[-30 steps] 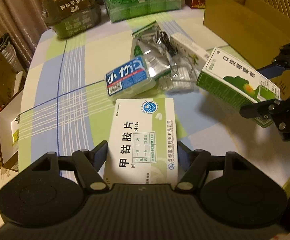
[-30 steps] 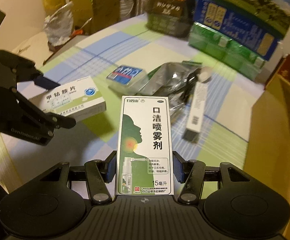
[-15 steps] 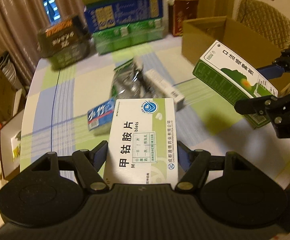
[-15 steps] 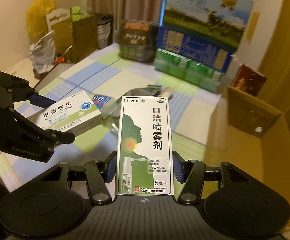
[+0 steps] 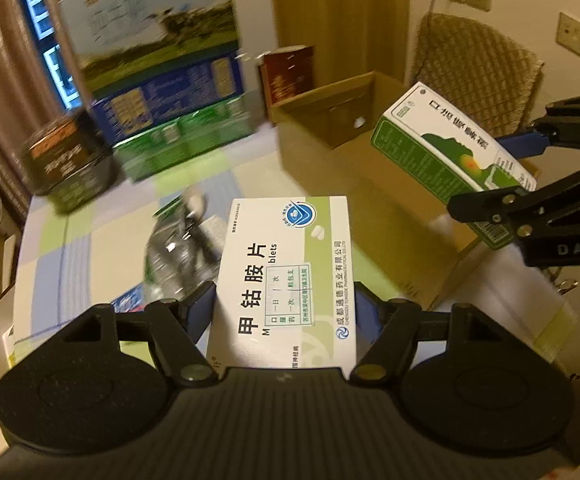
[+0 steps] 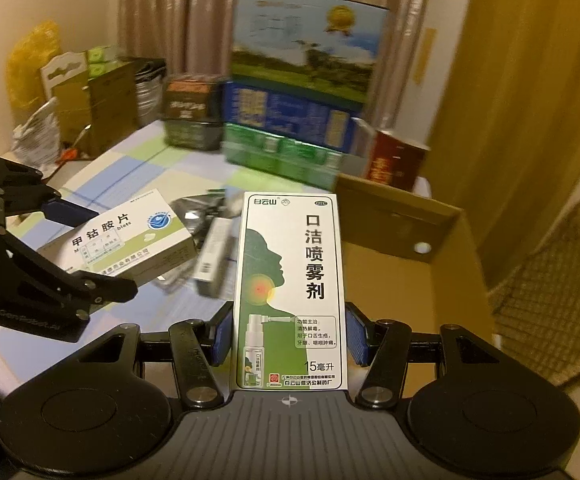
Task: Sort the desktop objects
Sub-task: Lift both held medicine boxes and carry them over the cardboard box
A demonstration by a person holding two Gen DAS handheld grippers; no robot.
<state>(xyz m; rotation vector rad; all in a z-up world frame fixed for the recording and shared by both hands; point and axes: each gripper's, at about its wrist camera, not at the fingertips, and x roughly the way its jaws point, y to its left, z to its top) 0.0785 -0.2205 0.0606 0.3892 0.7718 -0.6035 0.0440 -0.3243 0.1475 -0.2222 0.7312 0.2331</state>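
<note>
Looking past your grippers, you see a checked tablecloth (image 5: 90,236) in blue, green and cream, with stacked cartons (image 6: 301,92) before a brown curtain (image 6: 178,12). Your left gripper (image 5: 286,312) pinches the tablet box (image 5: 286,276) above the table; your right gripper (image 6: 290,340) pinches the spray box (image 6: 290,292) beside the open cardboard box (image 6: 401,272). The silver pouch (image 5: 174,248) is blurred, and the blue packet (image 5: 130,300) lies half hidden behind your left gripper's finger.
</note>
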